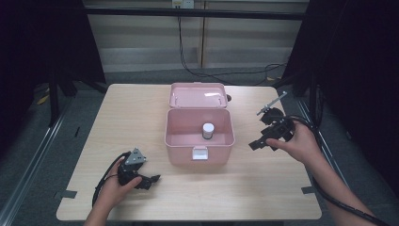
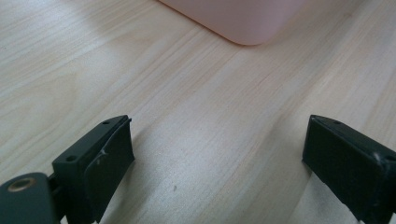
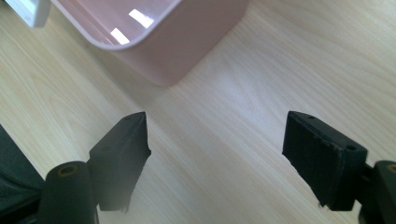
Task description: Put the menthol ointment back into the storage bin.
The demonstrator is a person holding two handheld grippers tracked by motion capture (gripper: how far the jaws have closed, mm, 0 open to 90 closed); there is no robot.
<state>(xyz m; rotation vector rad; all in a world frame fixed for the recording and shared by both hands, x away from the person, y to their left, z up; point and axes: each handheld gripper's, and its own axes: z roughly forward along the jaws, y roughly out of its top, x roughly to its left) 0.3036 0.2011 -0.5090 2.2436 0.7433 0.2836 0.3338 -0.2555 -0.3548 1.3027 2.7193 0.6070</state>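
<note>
Worktop (image 1: 141,108) space at the left holds the left gripper (image 1: 149,180), resting low near the front edge, fingers (image 2: 105,161) released and spread with nothing between them. Right of it, at the middle, stands a pink storage box (image 1: 199,141), its lid (image 1: 198,95) tilted back open; a small white-capped jar (image 1: 208,130) stands upright inside, toward the right half. Farther right, the right gripper (image 1: 256,143) hovers just beside the box's right wall, fingers (image 3: 322,156) likewise spread empty. It seems the nearer to the jar, with bare wood all round.
</note>
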